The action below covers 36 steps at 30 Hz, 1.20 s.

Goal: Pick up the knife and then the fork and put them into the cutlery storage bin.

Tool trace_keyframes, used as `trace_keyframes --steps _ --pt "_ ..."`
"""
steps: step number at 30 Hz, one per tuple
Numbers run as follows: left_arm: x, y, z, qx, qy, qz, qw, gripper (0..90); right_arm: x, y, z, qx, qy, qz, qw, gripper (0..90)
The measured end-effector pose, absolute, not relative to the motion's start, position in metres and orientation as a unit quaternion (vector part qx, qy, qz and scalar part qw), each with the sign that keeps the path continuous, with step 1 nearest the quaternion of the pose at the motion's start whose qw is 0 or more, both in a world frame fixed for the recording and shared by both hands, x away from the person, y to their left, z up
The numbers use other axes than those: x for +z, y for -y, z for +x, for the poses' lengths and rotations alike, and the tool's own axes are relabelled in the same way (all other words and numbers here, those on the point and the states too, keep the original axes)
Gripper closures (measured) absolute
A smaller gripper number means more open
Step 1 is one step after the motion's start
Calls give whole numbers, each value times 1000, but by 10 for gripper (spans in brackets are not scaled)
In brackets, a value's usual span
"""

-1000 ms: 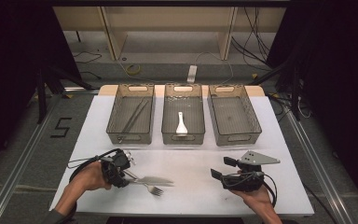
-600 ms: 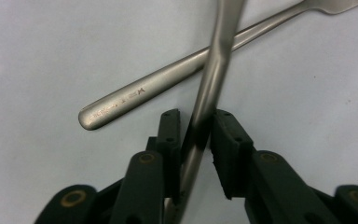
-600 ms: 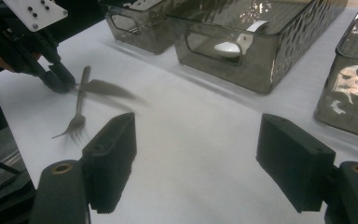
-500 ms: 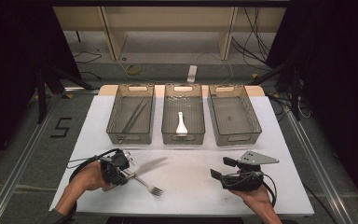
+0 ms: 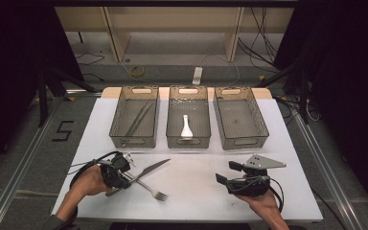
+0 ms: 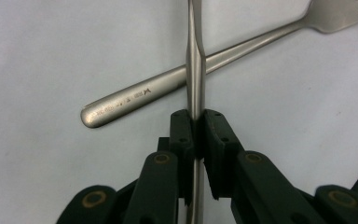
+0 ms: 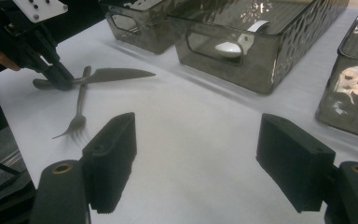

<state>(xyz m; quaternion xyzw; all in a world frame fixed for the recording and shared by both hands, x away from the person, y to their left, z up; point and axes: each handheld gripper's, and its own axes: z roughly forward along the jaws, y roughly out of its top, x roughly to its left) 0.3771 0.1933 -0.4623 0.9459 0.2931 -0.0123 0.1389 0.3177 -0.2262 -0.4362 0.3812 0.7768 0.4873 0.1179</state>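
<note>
A steel knife [image 5: 152,168] lies crossed over a fork [image 5: 151,190] on the white table at the front left. My left gripper [image 5: 126,175] has just been closing and is now shut on the knife's handle [image 6: 195,70]. Its pads press both sides of the handle, with the fork's handle [image 6: 135,98] lying underneath. My right gripper [image 5: 226,173] rests at the front right, pointing left, open with nothing between its jaws. The right gripper view looks past its own gripper [image 7: 198,154] to the knife [image 7: 116,74], the fork [image 7: 79,112] and the left gripper [image 7: 58,77].
Three smoky plastic bins stand in a row at the back. The left bin [image 5: 116,125] holds long metal utensils, the middle bin [image 5: 172,139] a white spoon [image 5: 186,127], and the right bin [image 5: 263,129] nothing. Bare table lies between the two grippers.
The left jaws have closed onto the knife's handle. The knife's blade has swung from pointing right to pointing up and right. The right gripper has stayed put.
</note>
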Motion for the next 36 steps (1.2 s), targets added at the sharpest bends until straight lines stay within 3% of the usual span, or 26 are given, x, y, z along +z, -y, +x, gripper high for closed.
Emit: trace_keyframes --steps 8,17,36 --pt "-451 -187 378 -18 -298 937 183 833 -435 223 318 490 -776 380 118 293" --pt "-442 -153 373 -49 -266 942 199 833 -423 193 312 495 -802 311 121 292" --pt "-428 -91 373 -73 -194 961 180 832 -426 121 303 426 -878 158 152 322"
